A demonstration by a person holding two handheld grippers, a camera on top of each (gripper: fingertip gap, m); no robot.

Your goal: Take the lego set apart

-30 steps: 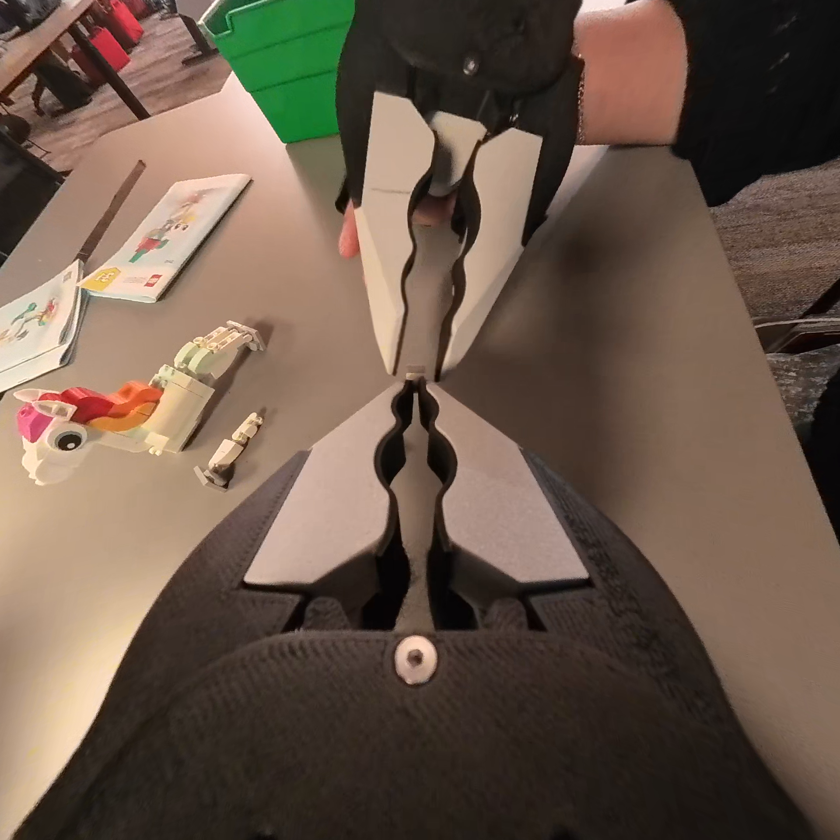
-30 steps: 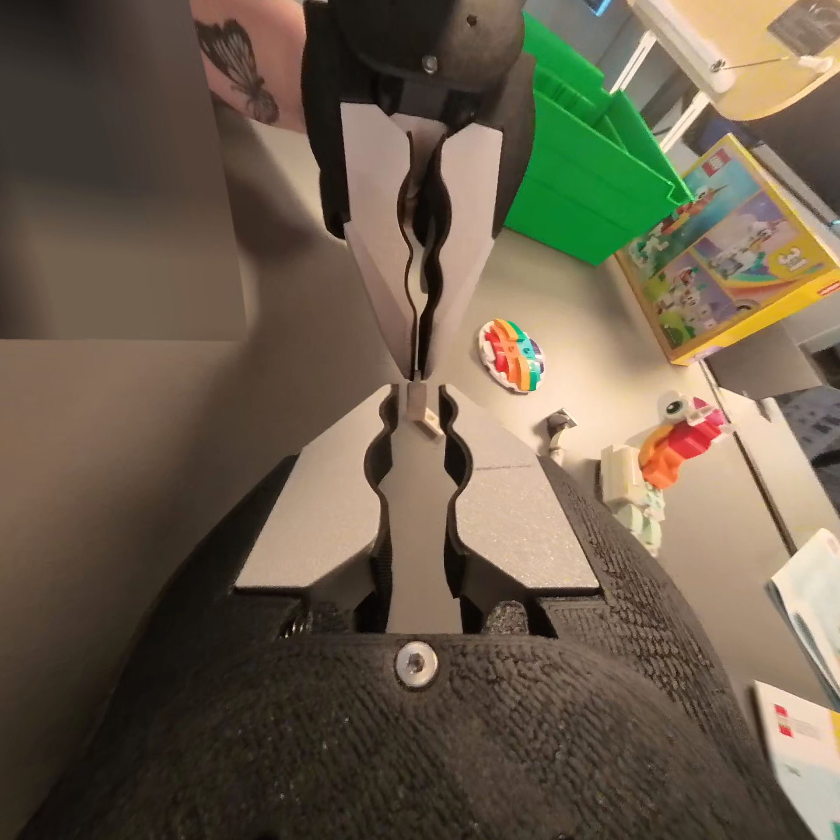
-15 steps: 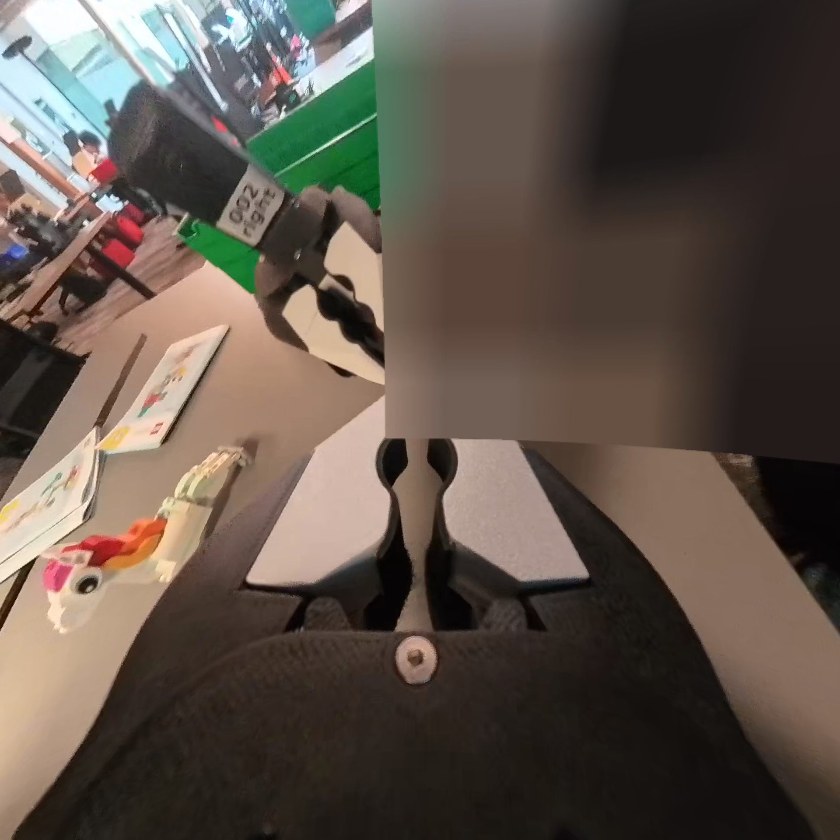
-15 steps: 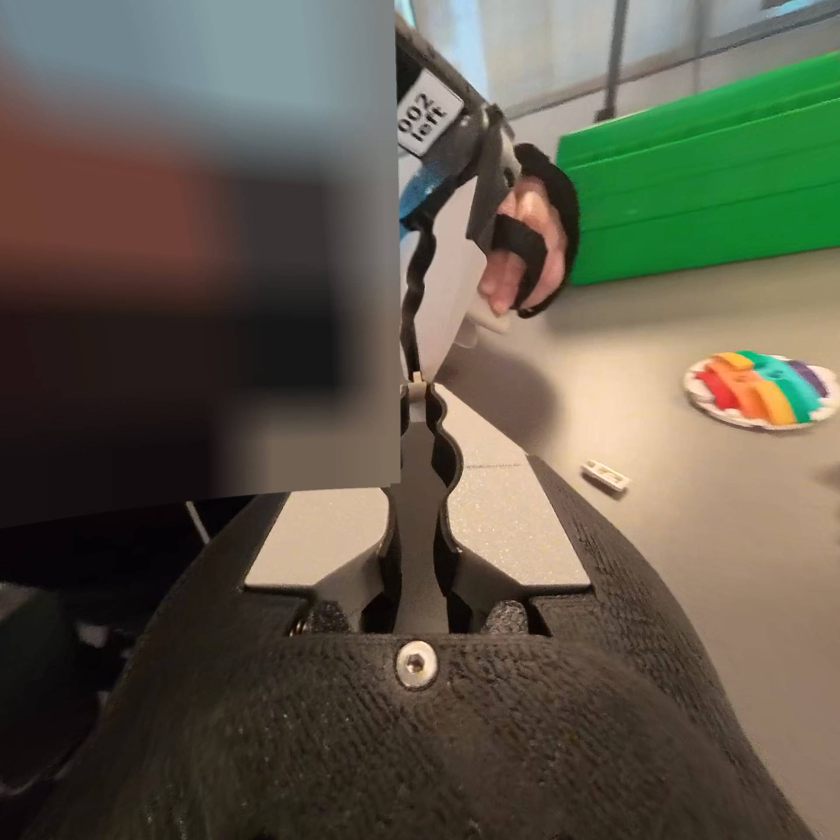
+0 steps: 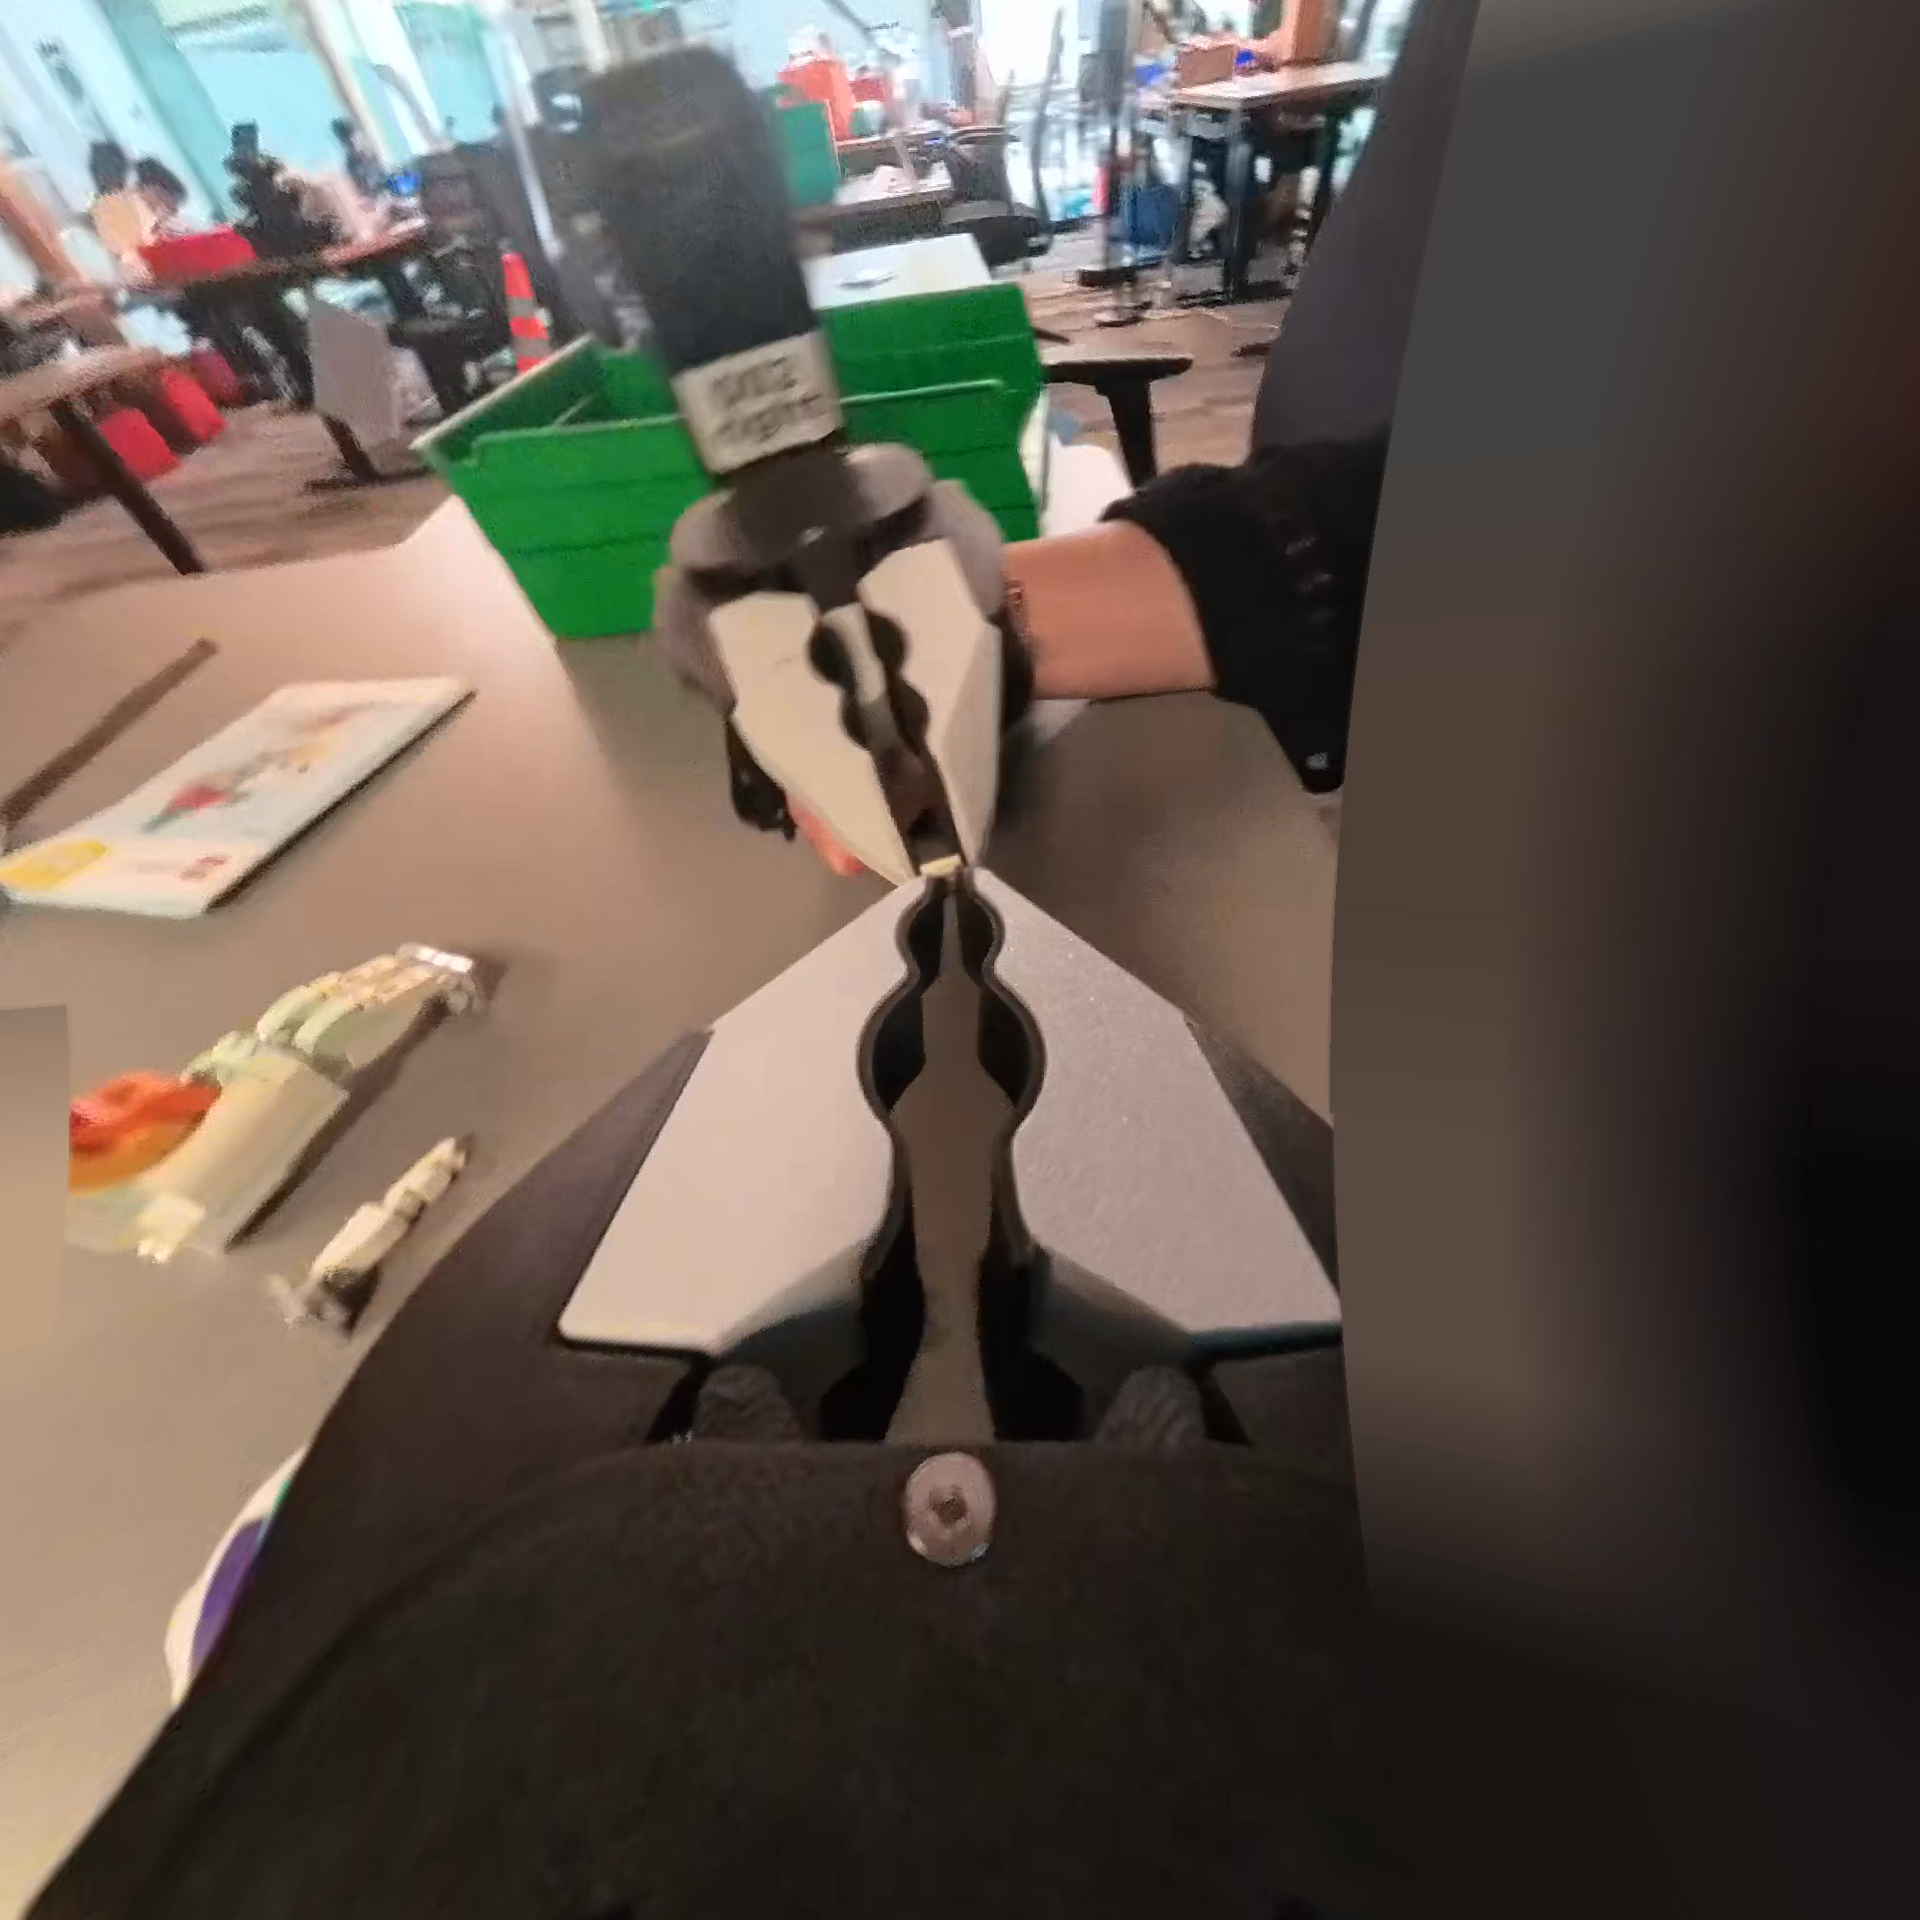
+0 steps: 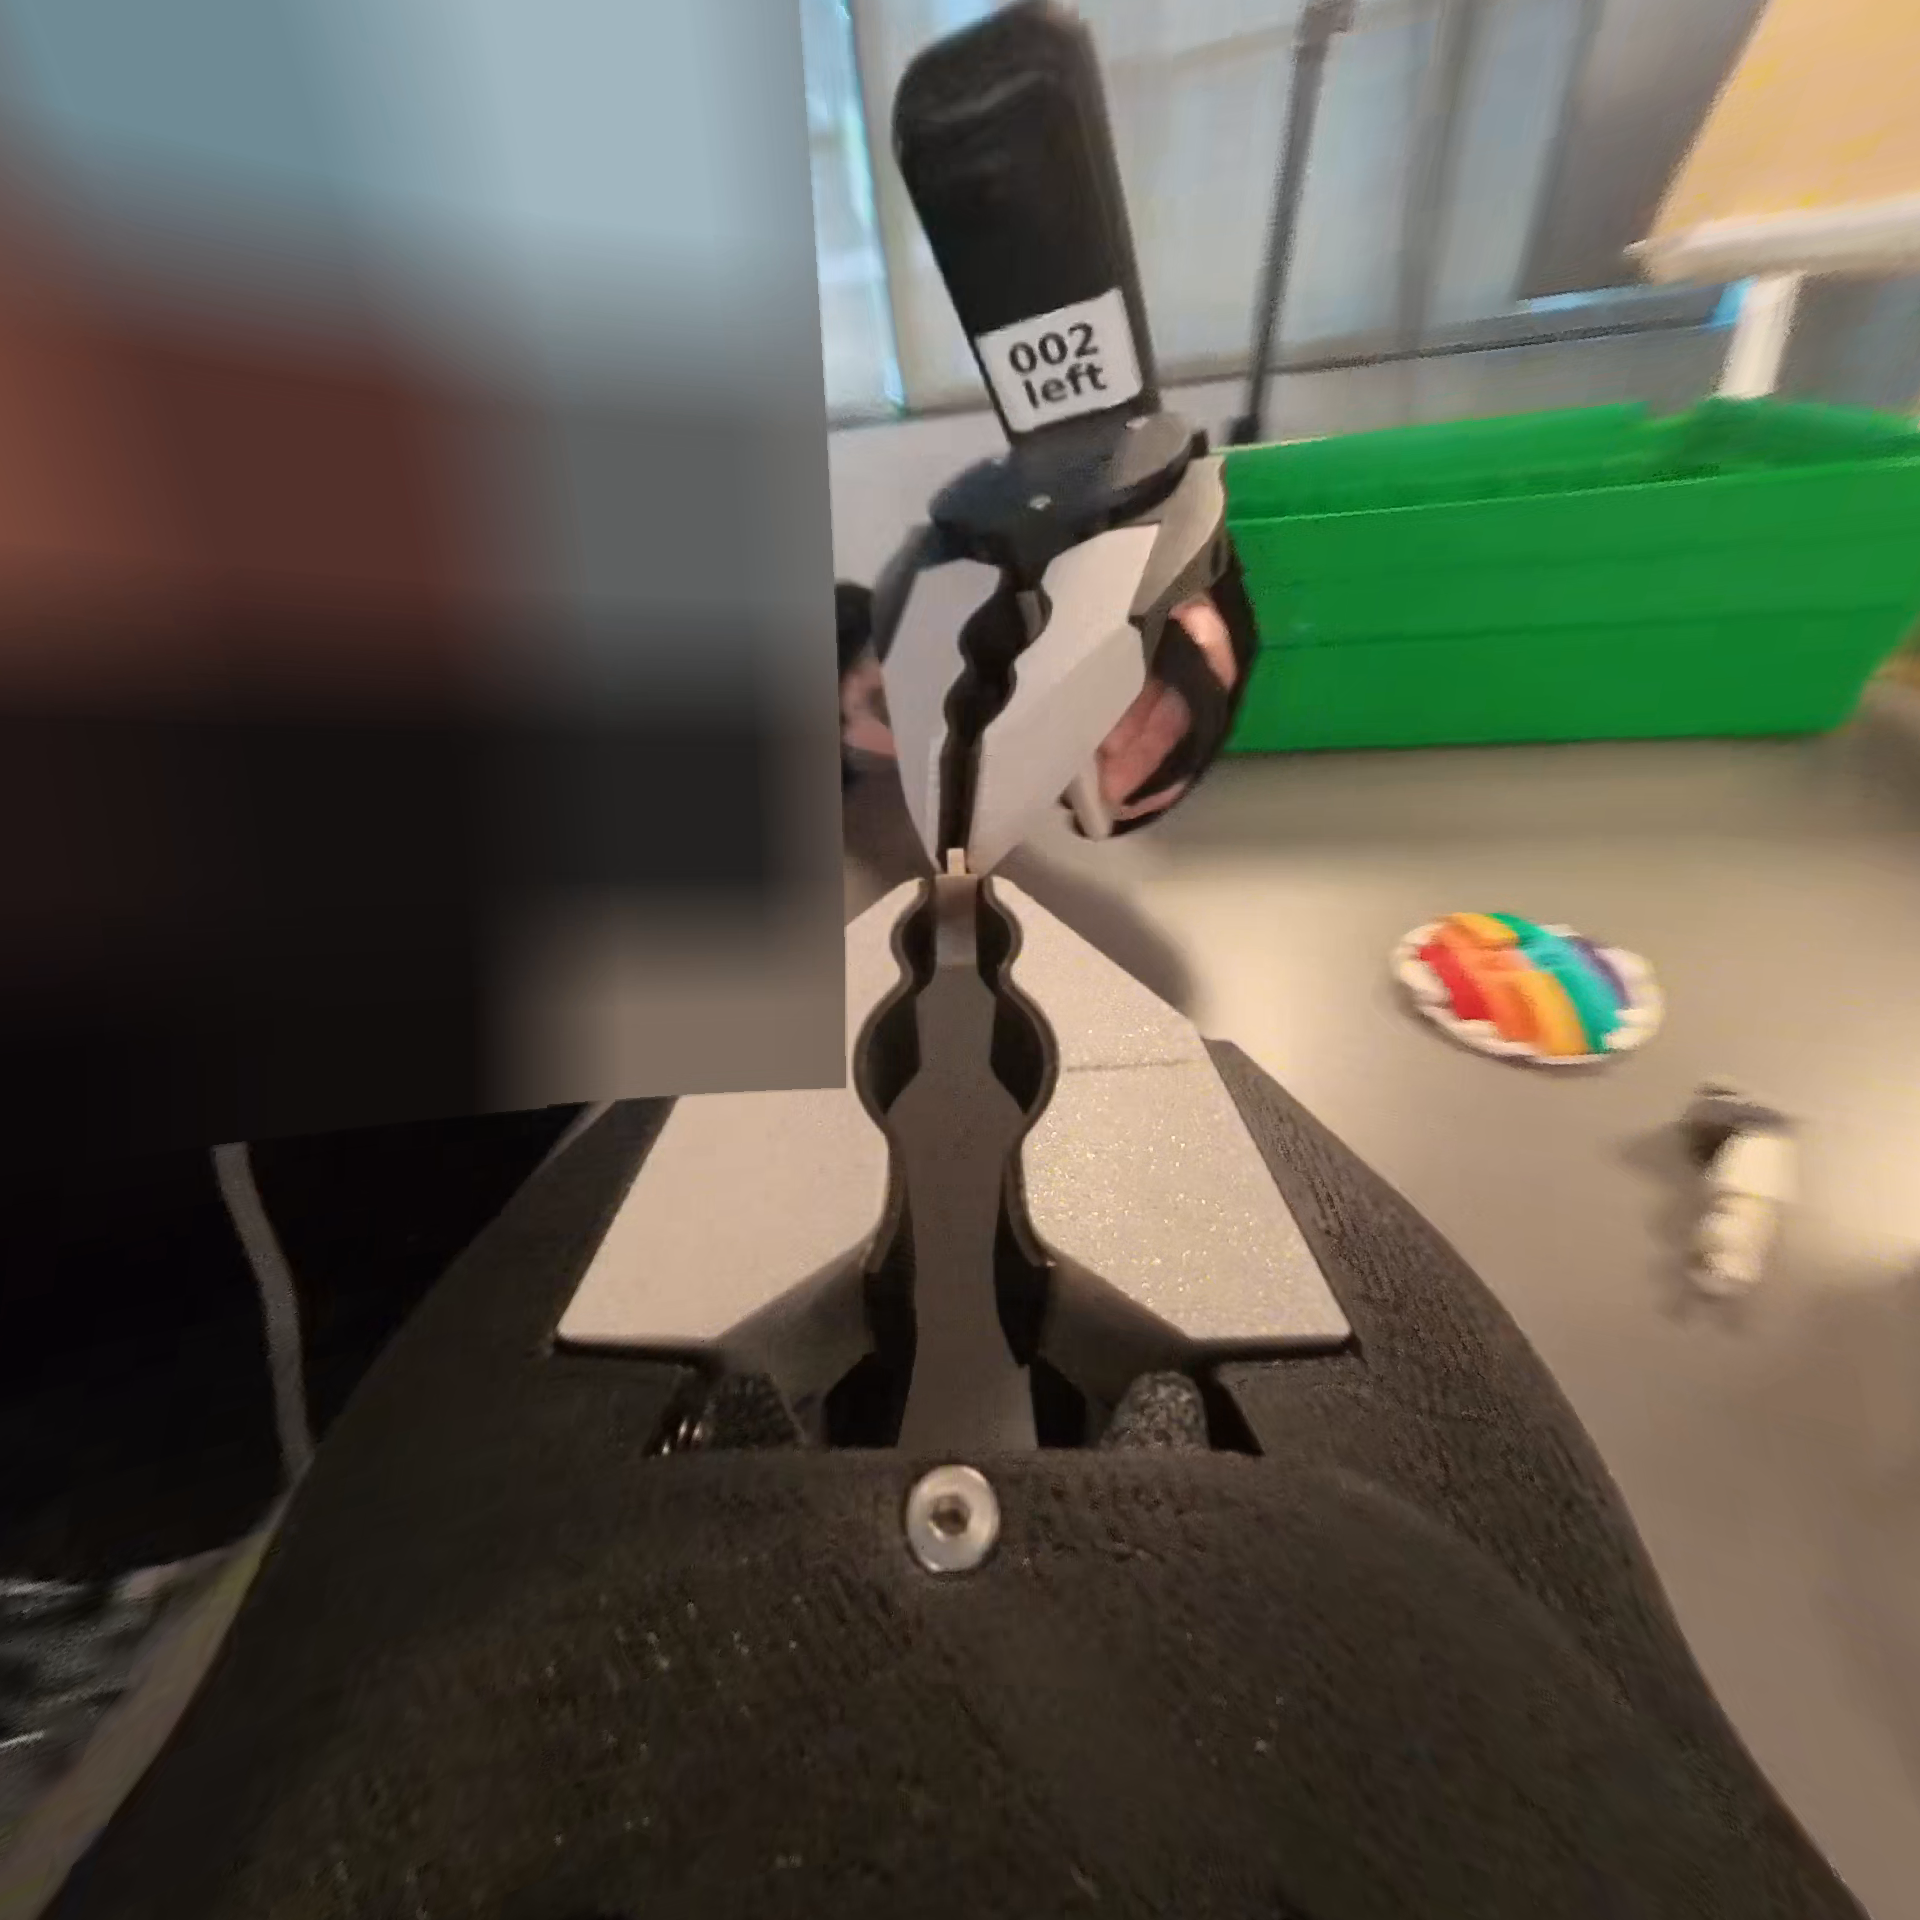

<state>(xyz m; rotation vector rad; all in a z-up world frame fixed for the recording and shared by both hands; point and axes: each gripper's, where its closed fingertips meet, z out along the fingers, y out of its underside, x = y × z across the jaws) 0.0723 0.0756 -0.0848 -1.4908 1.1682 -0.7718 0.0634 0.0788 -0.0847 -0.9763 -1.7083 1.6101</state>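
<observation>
My left gripper point(image 5: 940, 881) and right gripper point(image 6: 954, 885) meet tip to tip above the grey table point(image 5: 582, 831). Both are shut on one small pale lego piece point(image 5: 941, 864), which also shows in the right wrist view point(image 6: 954, 902). The right gripper point(image 5: 928, 854) faces me in the left wrist view, and the left gripper point(image 6: 958, 844) faces me in the right wrist view. The partly dismantled unicorn point(image 5: 218, 1122) lies on the table at the left. A loose small leg piece point(image 5: 374, 1231) lies beside it.
A green bin point(image 5: 582, 488) stands at the table's far edge, also in the right wrist view point(image 6: 1558, 592). An instruction booklet point(image 5: 239, 790) lies at the left. A rainbow disc point(image 6: 1527, 987) and a small white-and-black piece point(image 6: 1735, 1195) lie to the right.
Both views have tilted up from looking down at the table to nearly level. The grippers swung apart half a second ago and are tip to tip again on the small piece.
</observation>
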